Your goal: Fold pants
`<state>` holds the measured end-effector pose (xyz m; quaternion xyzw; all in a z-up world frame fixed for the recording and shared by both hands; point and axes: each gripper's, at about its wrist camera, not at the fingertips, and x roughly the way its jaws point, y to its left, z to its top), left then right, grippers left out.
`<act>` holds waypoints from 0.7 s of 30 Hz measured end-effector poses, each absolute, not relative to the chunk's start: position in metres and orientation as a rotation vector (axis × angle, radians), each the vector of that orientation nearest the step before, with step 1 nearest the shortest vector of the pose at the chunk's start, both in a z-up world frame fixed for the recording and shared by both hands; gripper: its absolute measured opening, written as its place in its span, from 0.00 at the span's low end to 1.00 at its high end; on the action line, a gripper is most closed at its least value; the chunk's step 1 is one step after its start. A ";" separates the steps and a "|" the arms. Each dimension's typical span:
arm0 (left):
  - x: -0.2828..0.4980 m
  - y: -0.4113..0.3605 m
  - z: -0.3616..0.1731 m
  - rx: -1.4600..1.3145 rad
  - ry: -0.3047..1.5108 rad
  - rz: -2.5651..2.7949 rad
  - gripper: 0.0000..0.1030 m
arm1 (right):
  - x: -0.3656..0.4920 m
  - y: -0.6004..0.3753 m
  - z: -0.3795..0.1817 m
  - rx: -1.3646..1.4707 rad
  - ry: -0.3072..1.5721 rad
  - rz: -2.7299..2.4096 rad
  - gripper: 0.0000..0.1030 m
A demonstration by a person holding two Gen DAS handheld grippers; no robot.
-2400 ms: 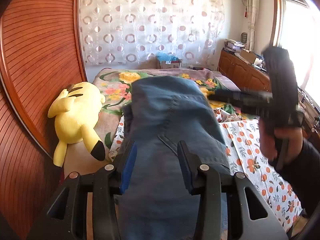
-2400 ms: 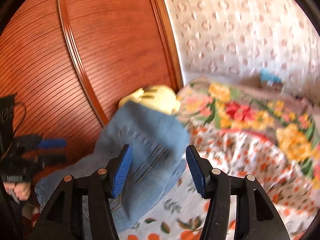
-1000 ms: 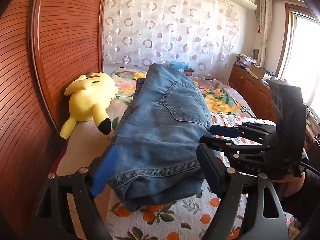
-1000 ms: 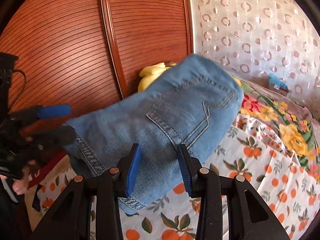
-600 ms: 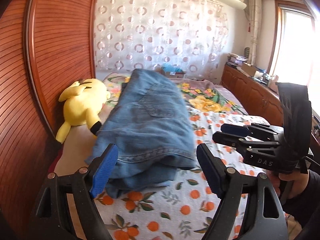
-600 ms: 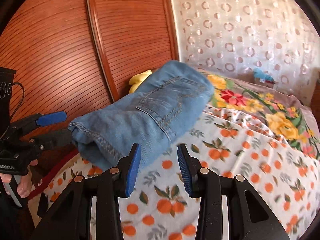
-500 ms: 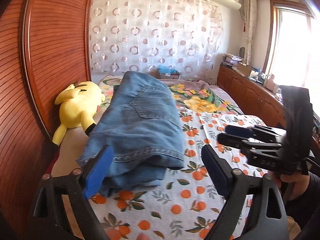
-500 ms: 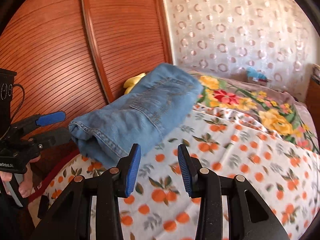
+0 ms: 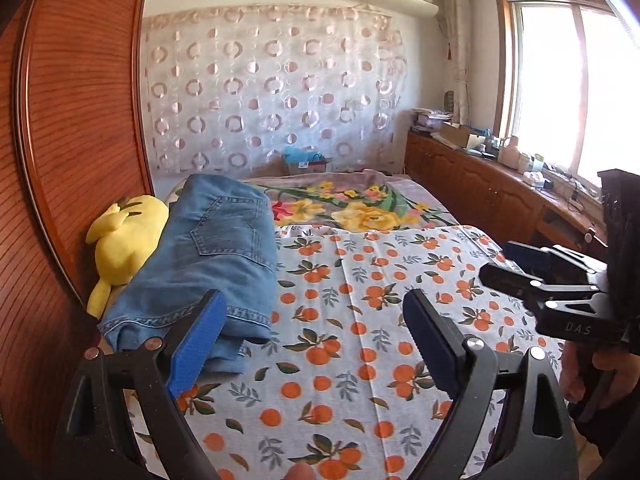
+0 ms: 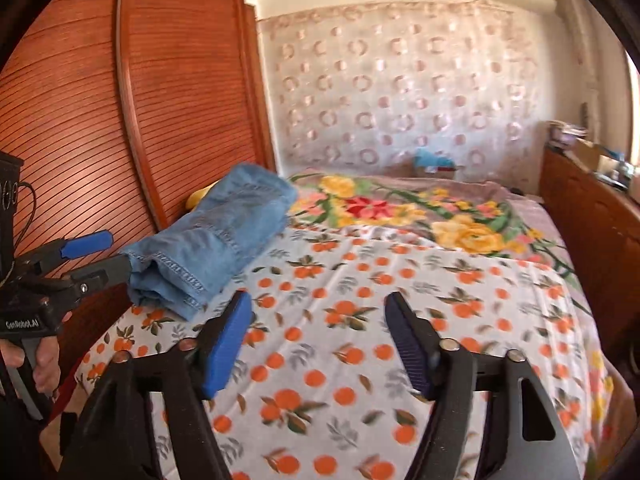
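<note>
The folded blue jeans (image 9: 216, 264) lie on the bed's left side next to the wooden wardrobe; in the right wrist view the jeans (image 10: 216, 240) show as a stacked bundle with the hem toward me. My left gripper (image 9: 312, 344) is open and empty, pulled back from the jeans. My right gripper (image 10: 318, 340) is open and empty, over the orange-print sheet to the right of the jeans. Each gripper shows in the other's view: the left one (image 10: 96, 258) just short of the jeans' near end, the right one (image 9: 516, 260) at the right edge.
A yellow plush toy (image 9: 124, 240) lies between the jeans and the wardrobe (image 9: 76, 140). The orange-print sheet (image 9: 380, 320) covers the near bed, a floral blanket (image 9: 360, 204) the far part. A wooden cabinet (image 9: 480, 188) runs along the right under the window.
Both grippers let go of the jeans and drew back toward me. The jeans now rest folded on the bed. The right gripper's jaws opened wider.
</note>
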<state>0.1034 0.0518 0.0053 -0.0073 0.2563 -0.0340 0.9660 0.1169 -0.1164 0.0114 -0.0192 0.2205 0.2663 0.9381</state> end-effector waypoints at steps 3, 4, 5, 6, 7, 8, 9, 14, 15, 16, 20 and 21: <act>0.095 0.033 0.009 0.021 0.512 -0.068 0.88 | 0.088 -0.133 0.017 -0.028 0.417 0.489 0.72; 0.092 0.028 0.010 0.025 0.508 -0.076 0.87 | 0.078 -0.138 0.019 -0.026 0.411 0.467 0.72; 0.088 0.025 0.010 0.024 0.505 -0.084 0.88 | 0.072 -0.138 0.020 -0.023 0.407 0.454 0.72; 0.085 0.022 0.011 0.021 0.503 -0.093 0.88 | 0.064 -0.142 0.021 -0.016 0.405 0.438 0.72; 0.080 0.018 0.012 0.016 0.497 -0.104 0.88 | 0.056 -0.146 0.022 -0.009 0.404 0.426 0.72; 0.077 0.016 0.013 0.015 0.493 -0.110 0.87 | 0.048 -0.148 0.022 -0.005 0.402 0.416 0.72; 0.072 0.013 0.014 0.015 0.487 -0.116 0.88 | 0.040 -0.150 0.022 -0.003 0.399 0.400 0.72; 0.055 -0.001 0.017 0.021 0.480 -0.114 0.88 | 0.007 -0.157 0.026 0.009 0.392 0.355 0.72; 0.052 -0.002 0.017 0.021 0.480 -0.113 0.88 | 0.001 -0.159 0.028 0.010 0.390 0.347 0.72; 0.050 -0.003 0.018 0.017 0.479 -0.112 0.88 | 0.000 -0.156 0.027 0.010 0.390 0.342 0.72; 0.046 -0.002 0.018 0.001 0.485 -0.111 0.88 | -0.014 -0.152 0.028 0.008 0.386 0.333 0.72; 0.046 -0.001 0.018 0.001 0.485 -0.107 0.88 | -0.016 -0.153 0.028 0.009 0.387 0.333 0.72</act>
